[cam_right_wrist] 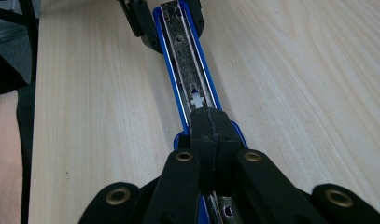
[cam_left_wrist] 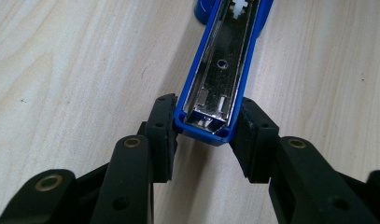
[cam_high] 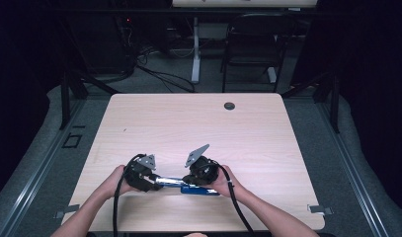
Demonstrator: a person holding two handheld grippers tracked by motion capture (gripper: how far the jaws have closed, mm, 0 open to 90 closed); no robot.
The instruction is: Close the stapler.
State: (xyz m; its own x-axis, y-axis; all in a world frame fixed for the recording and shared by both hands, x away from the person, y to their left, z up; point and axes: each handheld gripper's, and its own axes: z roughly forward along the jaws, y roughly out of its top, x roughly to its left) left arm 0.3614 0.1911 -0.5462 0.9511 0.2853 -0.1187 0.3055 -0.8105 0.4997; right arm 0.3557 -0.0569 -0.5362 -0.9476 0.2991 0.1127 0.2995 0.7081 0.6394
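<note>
A blue stapler (cam_high: 188,184), swung open, lies near the front edge of the light wooden tabletop (cam_high: 198,128), between the two hands. The left gripper (cam_left_wrist: 207,135) has its fingers (cam_left_wrist: 160,128) clamped on either side of the free end of the stapler's blue arm, whose metal channel faces upward. The right gripper (cam_right_wrist: 210,122) has its fingers pressed fully together, tips resting over the stapler's hinge end. Both hands rest low over the tabletop.

Stapler (cam_high: 188,185) lies on table (cam_high: 198,128) near its front edge
</note>
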